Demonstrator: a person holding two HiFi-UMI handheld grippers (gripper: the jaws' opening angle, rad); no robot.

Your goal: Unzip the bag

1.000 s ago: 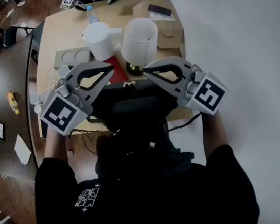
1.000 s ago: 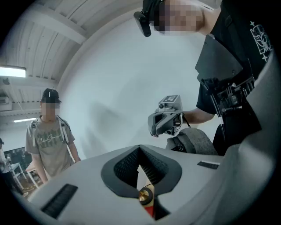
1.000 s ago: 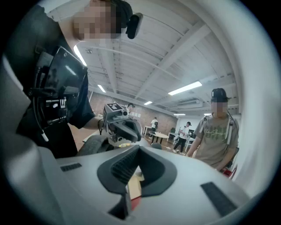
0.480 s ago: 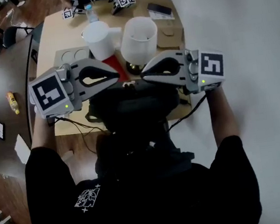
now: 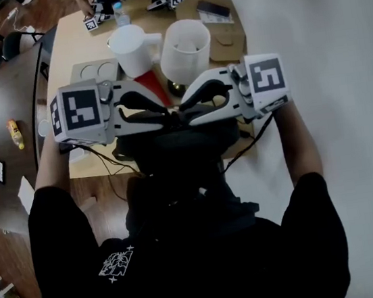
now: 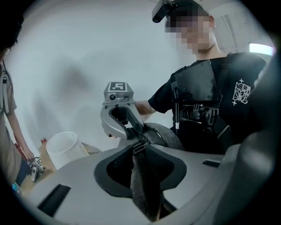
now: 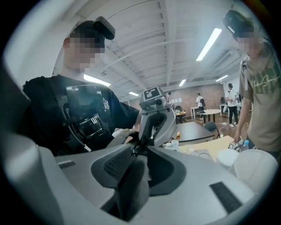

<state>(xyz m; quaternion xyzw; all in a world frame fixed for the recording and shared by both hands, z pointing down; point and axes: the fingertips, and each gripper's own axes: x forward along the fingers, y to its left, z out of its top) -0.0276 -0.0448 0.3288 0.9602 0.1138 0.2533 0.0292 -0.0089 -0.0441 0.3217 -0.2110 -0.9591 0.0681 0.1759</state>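
While the bag (image 5: 173,150) sits at the table's (image 5: 77,50) 6 o'clock edge, left gripper (image 5: 163,116) from 9 o'clock and right gripper (image 5: 189,114) from 3 o'clock meet over it. Both have just been opening, jaws apart round a dark strap (image 6: 142,189).

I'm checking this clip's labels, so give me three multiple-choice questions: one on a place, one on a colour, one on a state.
1. The bag lies: A) between jug and person B) beyond the jug C) on the dark side table.
2. The bag is: A) red B) white C) black.
3. The left gripper has its jaws: A) shut, empty B) apart, fabric between C) on the jug.
1A: it lies nearer than the jug. 2C: black all over. 3B: the jaws have just been opening, dark fabric in the gap.
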